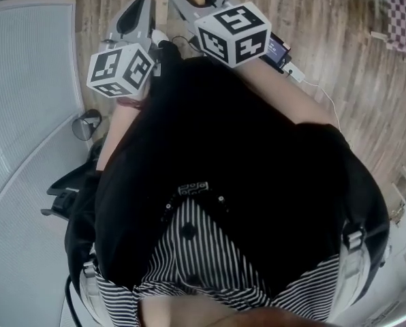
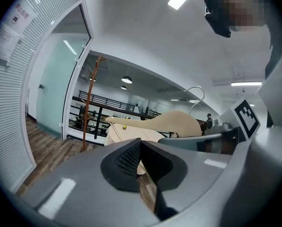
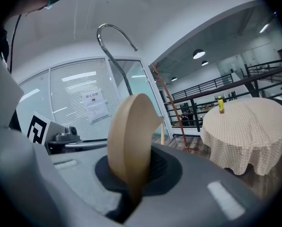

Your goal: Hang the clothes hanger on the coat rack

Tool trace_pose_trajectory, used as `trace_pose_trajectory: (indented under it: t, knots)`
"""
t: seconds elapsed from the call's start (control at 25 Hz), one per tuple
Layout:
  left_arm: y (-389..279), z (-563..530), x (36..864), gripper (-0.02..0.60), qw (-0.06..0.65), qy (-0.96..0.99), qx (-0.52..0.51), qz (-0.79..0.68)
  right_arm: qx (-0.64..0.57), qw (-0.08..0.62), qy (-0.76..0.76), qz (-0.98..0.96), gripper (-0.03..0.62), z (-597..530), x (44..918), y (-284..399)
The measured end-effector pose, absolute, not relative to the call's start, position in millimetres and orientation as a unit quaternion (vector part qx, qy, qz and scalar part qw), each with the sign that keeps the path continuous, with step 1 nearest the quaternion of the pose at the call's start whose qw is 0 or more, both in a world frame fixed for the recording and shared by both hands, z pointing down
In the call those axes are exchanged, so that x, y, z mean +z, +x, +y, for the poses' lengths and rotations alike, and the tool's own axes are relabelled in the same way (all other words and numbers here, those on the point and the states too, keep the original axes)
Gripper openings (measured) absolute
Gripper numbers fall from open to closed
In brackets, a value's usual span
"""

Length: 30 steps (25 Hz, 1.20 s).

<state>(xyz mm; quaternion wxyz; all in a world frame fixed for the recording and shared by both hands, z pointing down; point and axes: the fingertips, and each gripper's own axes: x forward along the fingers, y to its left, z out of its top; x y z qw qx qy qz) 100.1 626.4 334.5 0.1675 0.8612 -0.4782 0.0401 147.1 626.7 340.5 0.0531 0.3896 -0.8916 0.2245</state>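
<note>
Both grippers reach out in front of your chest, and the right one carries the clothes hanger.

Your right gripper (image 3: 135, 170) has its jaws clamped tight on the pale wooden body of the clothes hanger (image 3: 129, 136). The hanger's metal hook (image 3: 113, 46) curves up above the jaws. Your left gripper (image 2: 140, 148) is just beside it on the left. Its jaws appear pressed together with nothing between them, though a thin sliver of floor shows behind the pads. Both forearms stretch forward, with the tools pointing ahead at roughly level. The coat rack (image 2: 86, 122), a slim reddish pole with branches, stands well ahead by the glass wall, apart from the hanger.
</note>
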Motion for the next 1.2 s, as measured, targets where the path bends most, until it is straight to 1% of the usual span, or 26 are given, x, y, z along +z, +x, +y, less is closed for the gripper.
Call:
trace_pose_trajectory:
  t: [0.16,0.44,0.84,1.2]
  knots:
    - [110,606,334,-0.002,0.17,0.87,0.04,-0.461,0.225,0.06,0.396,-0.888,0.0,610,343,148]
    - [100,562,342,-0.002,0.167,0.875,0.042,-0.452,0.224,0.07,0.401,-0.885,0.002,566,353,135]
    - [41,465,334,-0.002,0.161,0.884,0.029,-0.439,0.212,0.081,0.407,-0.885,0.002,475,350,71]
    - [-34,387,333,-0.003,0.168,0.89,0.014,-0.423,0.208,0.1,0.416,-0.879,0.002,404,355,-10]
